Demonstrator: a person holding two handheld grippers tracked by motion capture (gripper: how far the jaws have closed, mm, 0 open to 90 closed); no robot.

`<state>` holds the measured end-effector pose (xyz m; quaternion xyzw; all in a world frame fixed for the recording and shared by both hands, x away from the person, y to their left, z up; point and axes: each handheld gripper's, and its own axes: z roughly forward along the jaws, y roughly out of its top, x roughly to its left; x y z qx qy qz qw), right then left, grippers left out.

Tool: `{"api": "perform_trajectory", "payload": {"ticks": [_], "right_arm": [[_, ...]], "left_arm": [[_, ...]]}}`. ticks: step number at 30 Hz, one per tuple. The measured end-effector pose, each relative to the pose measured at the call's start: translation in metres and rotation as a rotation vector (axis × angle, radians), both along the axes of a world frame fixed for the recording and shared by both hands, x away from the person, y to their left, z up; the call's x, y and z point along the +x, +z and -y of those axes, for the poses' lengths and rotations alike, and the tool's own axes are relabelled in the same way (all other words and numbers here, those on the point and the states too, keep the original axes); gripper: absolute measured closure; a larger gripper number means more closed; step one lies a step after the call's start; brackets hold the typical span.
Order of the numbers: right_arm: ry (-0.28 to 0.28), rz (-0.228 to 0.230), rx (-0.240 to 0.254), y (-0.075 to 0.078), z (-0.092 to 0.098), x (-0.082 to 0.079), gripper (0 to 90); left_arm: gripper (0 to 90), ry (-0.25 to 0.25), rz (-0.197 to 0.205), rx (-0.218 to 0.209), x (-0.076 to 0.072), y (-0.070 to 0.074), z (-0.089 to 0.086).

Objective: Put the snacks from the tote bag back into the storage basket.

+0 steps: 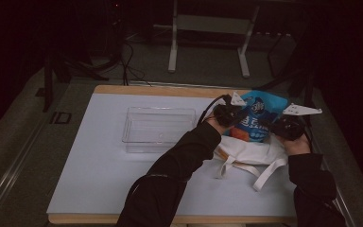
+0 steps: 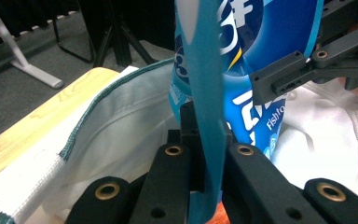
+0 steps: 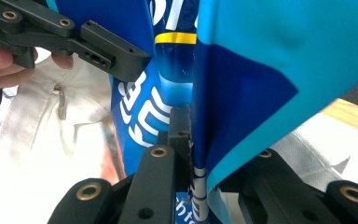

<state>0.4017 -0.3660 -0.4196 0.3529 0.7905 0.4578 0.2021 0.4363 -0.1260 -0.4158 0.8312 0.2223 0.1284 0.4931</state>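
The left gripper [image 1: 228, 115] is clamped on the left edge of a blue snack bag [image 1: 256, 118]; in the left gripper view its two black jaws press a thin fold of the bag's [image 2: 242, 70] sealed seam between them. The right gripper [image 1: 286, 126] pinches the bag's opposite edge, and the right gripper view has that bright blue film [image 3: 270, 70] squeezed flat between its jaws. In the left gripper view the right gripper [image 2: 307, 70] sits at about 2 o'clock, biting the bag's far side; in the right gripper view the left gripper [image 3: 74, 37] sits at about 10 o'clock, with fingers [image 3: 0, 60] of the person's hand behind it.

In the high view the bag stands upright between the two grippers, its lower end down in the mouth of a white cloth tote bag [image 1: 250, 153] that lies flat on the white table [image 1: 99, 179], toward 3 o'clock on the tabletop. The tote's straps [image 1: 264, 175] trail toward 6 o'clock. A clear plastic bin [image 1: 157, 128] rests at about 9 o'clock from the left gripper, apart from the tote. Both dark sleeves [image 1: 179, 165] come in from 6 o'clock.
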Motion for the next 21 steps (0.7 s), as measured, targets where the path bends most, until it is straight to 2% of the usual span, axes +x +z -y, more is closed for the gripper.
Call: {"api": "perform_trajectory", "payload": {"ticks": [8, 12, 21], "right_arm": [[-0.002, 0.006, -0.001, 0.005, 0.000, -0.001, 82.2], [-0.006, 0.014, 0.001, 0.009, -0.001, -0.003, 82.6], [-0.006, 0.041, 0.002, 0.026, -0.002, -0.007, 83.5]], "left_arm": [[90.0, 0.005, -0.012, -0.009, 0.000, 0.006, 0.000], [90.0, 0.012, -0.010, -0.007, -0.002, 0.013, 0.001], [90.0, 0.009, 0.005, -0.016, -0.005, 0.030, 0.000]]}}
